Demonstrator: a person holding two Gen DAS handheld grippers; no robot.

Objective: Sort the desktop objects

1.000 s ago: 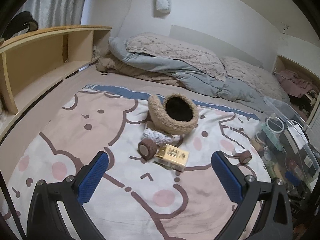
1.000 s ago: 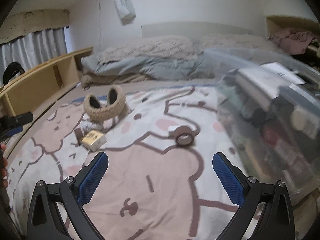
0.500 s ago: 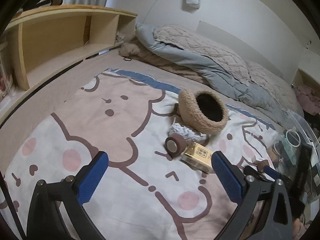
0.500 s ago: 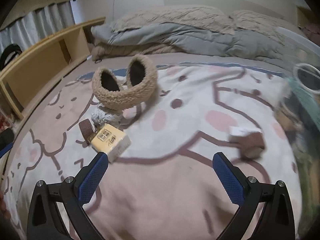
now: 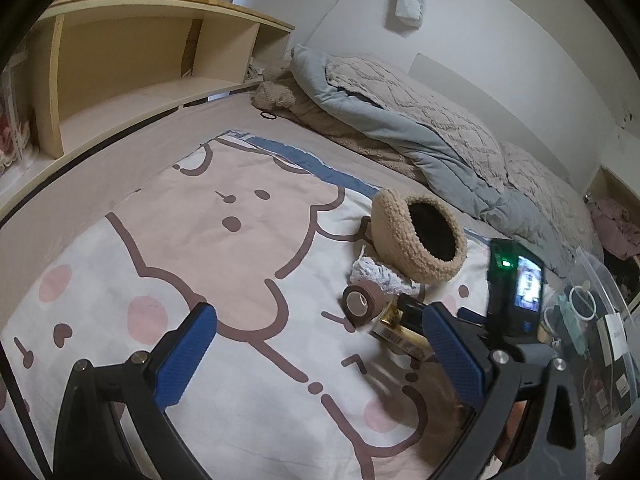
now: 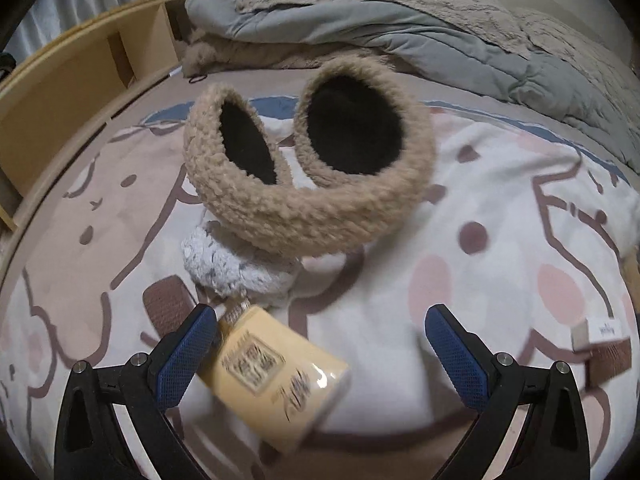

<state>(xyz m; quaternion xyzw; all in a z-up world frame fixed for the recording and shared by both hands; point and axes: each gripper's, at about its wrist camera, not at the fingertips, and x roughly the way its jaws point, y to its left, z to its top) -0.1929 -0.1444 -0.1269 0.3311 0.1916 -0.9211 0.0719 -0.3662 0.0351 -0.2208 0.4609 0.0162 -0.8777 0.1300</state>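
Both grippers gape empty, the right gripper (image 6: pixel 320 354) straddling the yellow box (image 6: pixel 276 376) to grab it, earmuffs (image 6: pixel 308 168) at 12 o'clock, left gripper (image 5: pixel 320 354) waiting

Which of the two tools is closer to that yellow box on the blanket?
The right. The right tool is open with the yellow box lying between its fingers, not gripped. The left tool hovers open farther back, the box beyond its right finger.
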